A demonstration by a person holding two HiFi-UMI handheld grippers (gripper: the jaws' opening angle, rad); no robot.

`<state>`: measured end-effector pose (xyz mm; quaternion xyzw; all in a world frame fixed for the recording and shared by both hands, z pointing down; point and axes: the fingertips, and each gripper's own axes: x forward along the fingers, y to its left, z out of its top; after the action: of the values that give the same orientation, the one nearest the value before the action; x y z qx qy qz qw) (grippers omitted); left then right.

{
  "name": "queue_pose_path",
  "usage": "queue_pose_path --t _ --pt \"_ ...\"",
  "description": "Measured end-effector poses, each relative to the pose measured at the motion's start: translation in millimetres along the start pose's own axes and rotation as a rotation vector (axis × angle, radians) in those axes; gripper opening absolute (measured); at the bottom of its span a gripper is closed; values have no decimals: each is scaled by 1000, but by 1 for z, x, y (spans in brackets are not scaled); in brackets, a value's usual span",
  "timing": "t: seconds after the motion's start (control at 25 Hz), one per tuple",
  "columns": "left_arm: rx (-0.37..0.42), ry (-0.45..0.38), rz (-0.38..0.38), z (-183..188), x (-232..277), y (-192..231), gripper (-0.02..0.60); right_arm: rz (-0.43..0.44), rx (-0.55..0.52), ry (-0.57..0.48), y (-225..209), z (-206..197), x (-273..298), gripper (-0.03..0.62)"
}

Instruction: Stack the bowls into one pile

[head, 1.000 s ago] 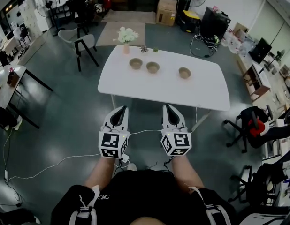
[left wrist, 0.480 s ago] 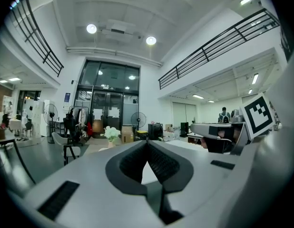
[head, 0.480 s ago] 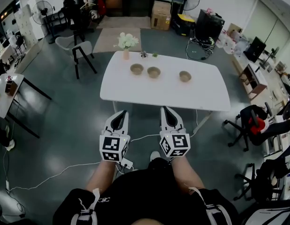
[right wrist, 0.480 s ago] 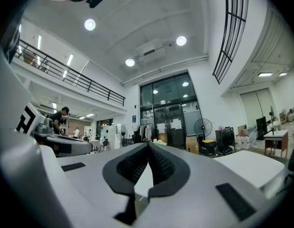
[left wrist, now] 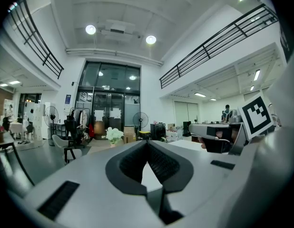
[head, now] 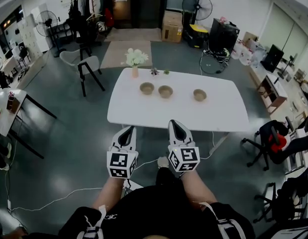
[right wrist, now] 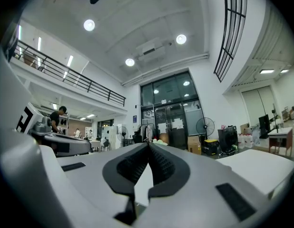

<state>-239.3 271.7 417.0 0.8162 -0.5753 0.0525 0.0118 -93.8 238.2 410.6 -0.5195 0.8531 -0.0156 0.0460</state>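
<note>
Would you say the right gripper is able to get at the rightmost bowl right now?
Probably not yet: the right gripper hangs shut at the white table's near edge, and the rightmost bowl sits farther across. Bare tabletop between them leaves the way free.

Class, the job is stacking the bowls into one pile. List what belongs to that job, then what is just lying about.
Belongs to the job: left bowl, middle bowl, right bowl, left gripper, right gripper.

Lying about: flower vase, chair, standing fan, cardboard box.
</note>
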Motion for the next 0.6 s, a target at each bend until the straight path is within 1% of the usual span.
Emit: queue_pose_path --t 0.12,0.24,0.44,0.6 --pt "1 4 5 3 43 13 12 10 6 -1 -21 -3 41 15" --pt "-2 8 16 6 98 26 12 26 5 4 -50 -7 89 15" --pt "-1 25 29 14 204 46 12 47 10 17 -111 -12 180 15" --pt "-1 33 50 35 290 64 12 70 -3 16 -161 0 257 15"
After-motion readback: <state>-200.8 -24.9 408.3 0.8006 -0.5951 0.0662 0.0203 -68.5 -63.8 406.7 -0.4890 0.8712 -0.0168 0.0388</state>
